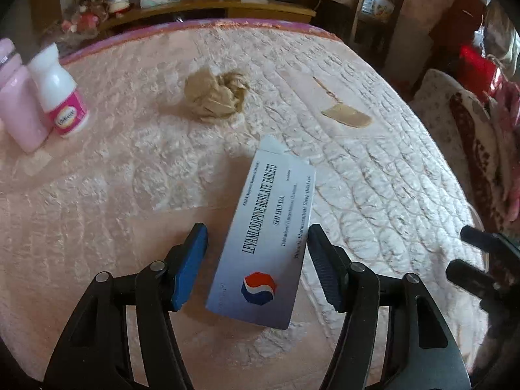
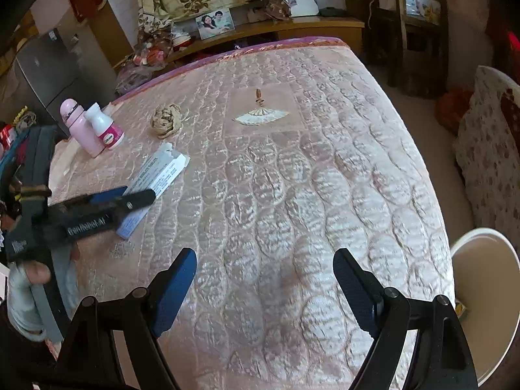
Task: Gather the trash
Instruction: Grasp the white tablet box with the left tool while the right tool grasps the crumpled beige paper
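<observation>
An empty white tablet box (image 1: 265, 237) with a torn flap lies on the pink quilted bed (image 1: 130, 195). My left gripper (image 1: 256, 243) is open, its fingers on either side of the box, apart from it. A crumpled brown paper ball (image 1: 216, 96) lies farther back. In the right wrist view the box (image 2: 156, 175) lies at left under the left gripper (image 2: 130, 200), with the paper ball (image 2: 166, 120) behind it. My right gripper (image 2: 265, 279) is open and empty above the bed's front part. A white bin (image 2: 487, 299) stands beside the bed at right.
A pink bottle (image 1: 16, 104) and a white pill bottle (image 1: 61, 94) stand at the bed's left edge. A fan emblem (image 2: 261, 115) is stitched into the quilt. A wooden headboard shelf (image 2: 276, 29) with photos is behind. A cushioned chair (image 2: 490, 149) stands at right.
</observation>
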The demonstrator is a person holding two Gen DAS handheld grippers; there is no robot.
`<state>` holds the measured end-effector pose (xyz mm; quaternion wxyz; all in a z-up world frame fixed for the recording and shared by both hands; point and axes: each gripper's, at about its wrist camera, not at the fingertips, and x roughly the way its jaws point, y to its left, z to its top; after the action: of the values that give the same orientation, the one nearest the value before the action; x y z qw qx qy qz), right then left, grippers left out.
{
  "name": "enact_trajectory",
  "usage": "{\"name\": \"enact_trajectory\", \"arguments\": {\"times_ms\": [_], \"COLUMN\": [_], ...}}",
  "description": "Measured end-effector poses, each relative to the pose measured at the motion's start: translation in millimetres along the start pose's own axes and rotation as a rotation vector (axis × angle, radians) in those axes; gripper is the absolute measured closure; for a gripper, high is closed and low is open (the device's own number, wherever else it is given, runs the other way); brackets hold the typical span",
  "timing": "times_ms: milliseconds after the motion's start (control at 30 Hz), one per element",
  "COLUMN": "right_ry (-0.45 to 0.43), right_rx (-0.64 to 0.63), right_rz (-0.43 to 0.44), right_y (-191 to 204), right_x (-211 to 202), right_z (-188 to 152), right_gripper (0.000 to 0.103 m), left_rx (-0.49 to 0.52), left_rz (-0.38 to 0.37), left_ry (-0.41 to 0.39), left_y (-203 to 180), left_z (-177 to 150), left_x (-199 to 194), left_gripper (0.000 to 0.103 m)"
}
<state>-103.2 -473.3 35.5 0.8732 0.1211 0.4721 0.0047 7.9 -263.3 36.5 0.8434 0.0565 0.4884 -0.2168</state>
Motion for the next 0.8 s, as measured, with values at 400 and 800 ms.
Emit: {"name": "enact_trajectory", "arguments": {"times_ms": [400,800], "right_ry": [-0.046,-0.031], "right_rx": [-0.085,-0.179], "right_rz": [0.126,0.114], "right_y": [63.9,129.8], "right_x": [67.5,155.0], "right_z": [76.3,150.1], "right_gripper": [0.019,0.070], "left_rx": [-0.162,-0.245], "left_rz": [0.091,0.116], "left_ry": [-0.084,-0.110], "left_y": [77.5,122.9], "left_z": [8.0,11.5], "left_x": [-30.8,-24.4], "left_gripper": [0.055,0.055]}}
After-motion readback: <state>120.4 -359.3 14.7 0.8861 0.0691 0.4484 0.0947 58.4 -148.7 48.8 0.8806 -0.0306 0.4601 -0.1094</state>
